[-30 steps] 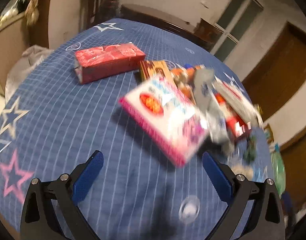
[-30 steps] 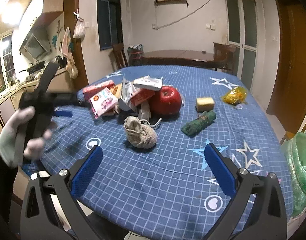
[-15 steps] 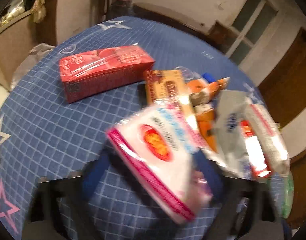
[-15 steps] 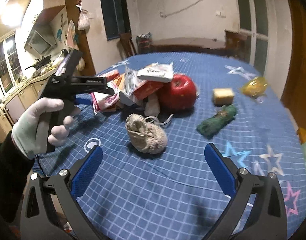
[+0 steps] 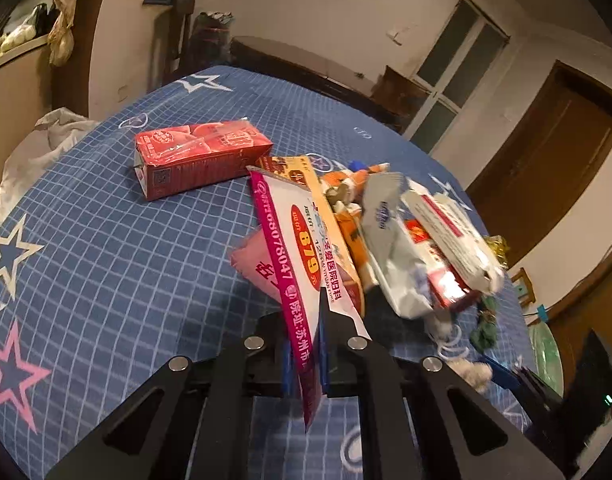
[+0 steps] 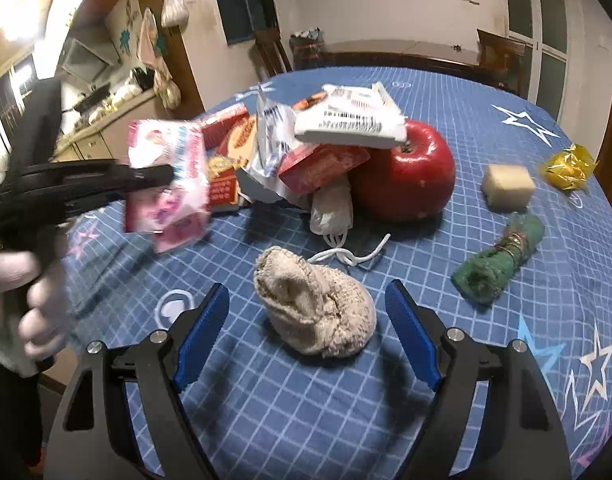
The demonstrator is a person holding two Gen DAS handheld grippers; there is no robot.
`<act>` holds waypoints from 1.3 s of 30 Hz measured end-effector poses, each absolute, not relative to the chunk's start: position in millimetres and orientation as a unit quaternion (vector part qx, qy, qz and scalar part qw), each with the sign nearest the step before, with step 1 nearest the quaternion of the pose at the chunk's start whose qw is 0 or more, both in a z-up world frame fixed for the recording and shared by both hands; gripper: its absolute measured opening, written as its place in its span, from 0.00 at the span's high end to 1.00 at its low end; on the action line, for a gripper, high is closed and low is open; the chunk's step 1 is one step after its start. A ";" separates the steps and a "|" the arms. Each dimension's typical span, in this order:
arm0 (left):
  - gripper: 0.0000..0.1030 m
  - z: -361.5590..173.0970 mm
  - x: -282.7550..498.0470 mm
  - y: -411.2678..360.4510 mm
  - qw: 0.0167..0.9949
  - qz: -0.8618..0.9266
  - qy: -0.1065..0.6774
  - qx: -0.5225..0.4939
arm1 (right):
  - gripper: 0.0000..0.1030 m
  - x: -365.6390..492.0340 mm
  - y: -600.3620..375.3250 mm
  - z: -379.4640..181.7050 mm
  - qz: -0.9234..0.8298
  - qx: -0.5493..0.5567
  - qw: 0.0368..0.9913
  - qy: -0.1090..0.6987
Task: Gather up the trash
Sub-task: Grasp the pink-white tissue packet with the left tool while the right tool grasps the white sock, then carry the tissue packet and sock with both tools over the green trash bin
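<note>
Both grippers are matte black frames with triangular cut-outs in the arms and round silver screws at the joints. The left gripper [image 5: 306, 356] carries blue pads on the inner faces of its fingers [image 5: 325, 344]. The right gripper [image 6: 308, 332] has blue ribbed fingers [image 6: 412, 334]. The person's left hand [image 6: 21, 312] wears a pale, whitish glove over a dark sleeve.
</note>
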State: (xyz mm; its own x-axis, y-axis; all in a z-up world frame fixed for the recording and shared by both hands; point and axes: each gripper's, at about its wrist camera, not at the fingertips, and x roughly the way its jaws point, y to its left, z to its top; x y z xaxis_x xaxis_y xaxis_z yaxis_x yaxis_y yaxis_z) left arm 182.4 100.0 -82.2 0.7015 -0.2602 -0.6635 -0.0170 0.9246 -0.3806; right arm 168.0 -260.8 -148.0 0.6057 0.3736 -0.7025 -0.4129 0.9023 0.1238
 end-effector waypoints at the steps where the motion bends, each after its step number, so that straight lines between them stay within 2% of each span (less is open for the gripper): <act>1: 0.90 -77.6 172.0 96.4 0.910 -0.065 0.373 -0.171 | 0.25 170.2 -258.9 -150.6 0.213 -0.031 0.895 0.391; 5: 0.90 -64.2 147.6 87.0 0.924 -0.059 0.351 -0.142 | 0.48 173.9 -256.8 -160.4 0.206 -0.033 0.890 0.405; 9: 0.90 -55.9 134.4 74.2 0.933 -0.052 0.335 -0.116 | 0.54 173.2 -260.2 -160.8 0.205 -0.029 0.892 0.401; 15: 0.90 -43.5 108.8 46.3 0.949 -0.034 0.305 -0.077 | 0.56 151.0 -270.4 -143.1 0.196 -0.019 0.919 0.343; 27: 0.90 -5.6 60.0 3.9 0.972 -0.043 0.230 -0.015 | 0.56 89.7 -297.8 -58.4 0.132 -0.017 0.976 0.175; 39: 0.90 -1.3 39.3 -28.4 0.973 -0.039 0.225 0.036 | 0.56 81.6 -309.5 -47.2 0.111 -0.024 0.982 0.154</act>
State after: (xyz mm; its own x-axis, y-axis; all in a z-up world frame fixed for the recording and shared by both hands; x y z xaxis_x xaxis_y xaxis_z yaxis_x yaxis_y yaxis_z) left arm 39.3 -28.4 -1.3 0.8956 -0.0592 -0.4410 0.0919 0.9943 0.0532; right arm 81.6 -309.5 -47.2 0.9281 0.2099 -0.3075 -0.2248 0.9743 -0.0134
